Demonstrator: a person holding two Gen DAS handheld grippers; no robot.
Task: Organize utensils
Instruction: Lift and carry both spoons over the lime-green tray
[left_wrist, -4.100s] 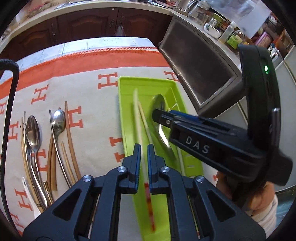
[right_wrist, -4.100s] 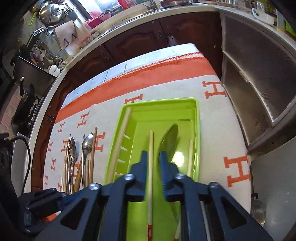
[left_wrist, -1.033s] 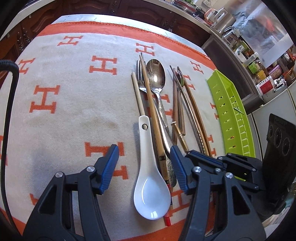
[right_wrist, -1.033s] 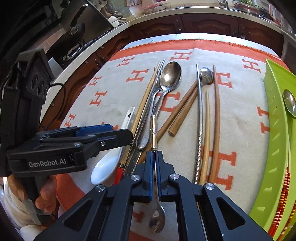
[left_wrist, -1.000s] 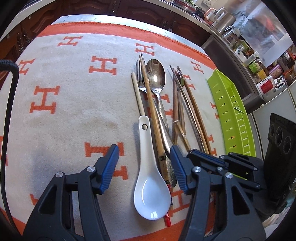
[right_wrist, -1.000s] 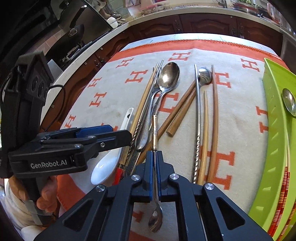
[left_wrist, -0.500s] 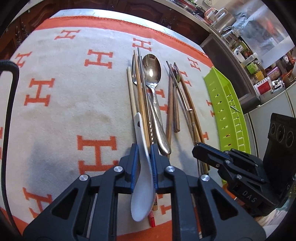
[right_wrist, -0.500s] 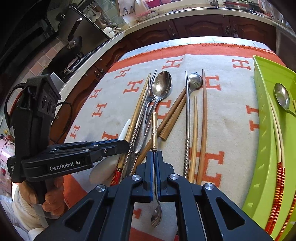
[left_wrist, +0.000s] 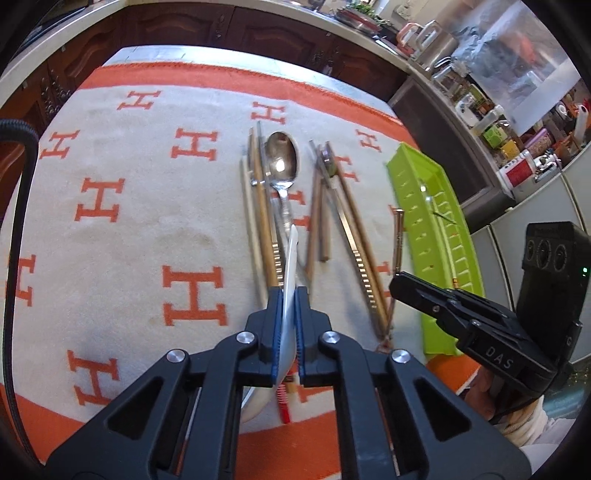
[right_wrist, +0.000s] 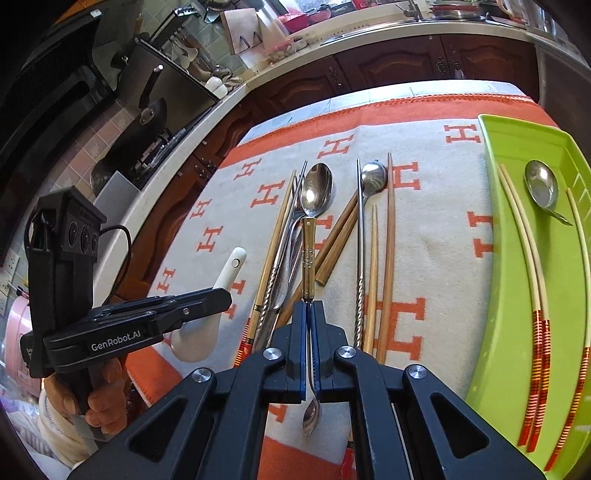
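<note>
My left gripper (left_wrist: 289, 295) is shut on the white ceramic spoon (left_wrist: 288, 266) and holds it tilted on edge, above the cloth. The spoon's handle (right_wrist: 232, 269) sticks out past that gripper in the right wrist view. My right gripper (right_wrist: 309, 310) is shut on a small gold-handled spoon (right_wrist: 308, 251), lifted, bowl hanging below the jaws. Several chopsticks (left_wrist: 264, 218), a large metal spoon (left_wrist: 282, 162) and a fork lie in a row on the cloth. The green tray (right_wrist: 517, 147) at the right holds chopsticks and a metal spoon (right_wrist: 541, 186).
The orange and cream cloth (left_wrist: 110, 221) with H marks covers the table. Dark cabinets (right_wrist: 406, 66) and a cluttered counter run behind. A stove with pans (right_wrist: 147, 122) stands at the far left. Jars and bottles (left_wrist: 517, 147) crowd the counter beyond the tray.
My left gripper closed on the white spoon and lifted it off the cloth, turning it on edge. My right gripper raised the gold-handled spoon and moved toward the tray.
</note>
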